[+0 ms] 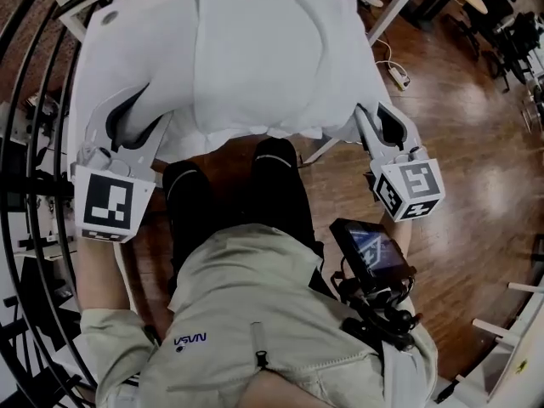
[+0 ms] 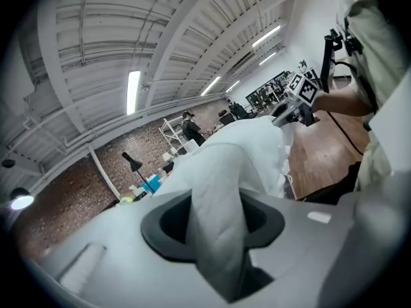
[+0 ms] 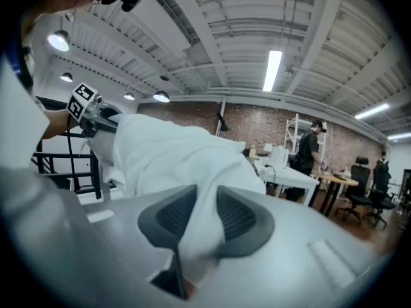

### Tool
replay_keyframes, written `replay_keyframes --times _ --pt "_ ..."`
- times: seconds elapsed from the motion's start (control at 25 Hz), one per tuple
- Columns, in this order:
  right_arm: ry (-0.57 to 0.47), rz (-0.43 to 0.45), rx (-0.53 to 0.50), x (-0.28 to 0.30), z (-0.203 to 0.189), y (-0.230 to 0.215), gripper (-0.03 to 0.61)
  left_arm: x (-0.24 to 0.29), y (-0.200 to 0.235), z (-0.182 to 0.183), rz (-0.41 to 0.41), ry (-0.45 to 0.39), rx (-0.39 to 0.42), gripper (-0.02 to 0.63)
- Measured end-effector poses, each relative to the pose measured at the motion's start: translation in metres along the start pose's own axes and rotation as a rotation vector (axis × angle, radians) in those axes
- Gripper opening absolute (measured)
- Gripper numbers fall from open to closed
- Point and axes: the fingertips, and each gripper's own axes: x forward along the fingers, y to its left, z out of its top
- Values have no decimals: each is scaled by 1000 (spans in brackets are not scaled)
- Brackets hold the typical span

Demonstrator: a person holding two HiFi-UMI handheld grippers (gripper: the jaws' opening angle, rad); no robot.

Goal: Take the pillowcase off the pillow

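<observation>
Left gripper (image 2: 215, 226): jaws partly closed, pads pinched on a fold of the white pillowcase (image 1: 140, 66) at its near left corner.

Right gripper (image 3: 200, 226): jaws narrowed likewise, clamped on a fold of the same cover at its near right corner.

Placement of grips: we noted them well apart, one at each near corner. We judged this was meant to keep the near edge spread and to let both sides be pulled evenly.

Pillowcase: not yet off the pillow. It lay across the white worktop (image 1: 95, 11), with its near edge overhanging toward the person (image 1: 255, 313).

Pillow: wholly covered, showing only as a bulge (image 1: 255, 66) in the middle of the cover. We judged that the worktop bore its weight, so the grippers held cloth alone.

Opening of the cover: we could not tell at which end it lay.
</observation>
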Motion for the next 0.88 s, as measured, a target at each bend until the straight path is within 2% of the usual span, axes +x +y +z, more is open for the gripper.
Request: replay_keyframes --times 0.08,0.16,0.24,0.36,0.44,0.52,0.72,0.88 --pt "-20 -33 -8 -8 10 -11 20 -6 15 4 39 -18 -11 137" --pt "-16 -100 -45 -14 16 -23 3 -11 32 0 92 -24 -39 118" --pt "9 -205 -70 -20 14 -43 4 -20 55 -10 170 -21 -91 92" --pt "22 -366 -32 -34 5 -86 3 -37 87 -24 255 -17 -159 71" --pt "13 -422 3 -41 0 -108 3 -47 100 -38 262 -20 -201 71" --pt "21 -459 -12 -38 -3 -118 3 -55 106 -47 254 -26 -238 71" --pt "70 -604 -19 -25 -16 -161 3 -60 103 -55 252 -46 -256 60" --pt "133 -681 -10 -19 -37 -191 3 -74 110 -72 257 -71 -316 60"
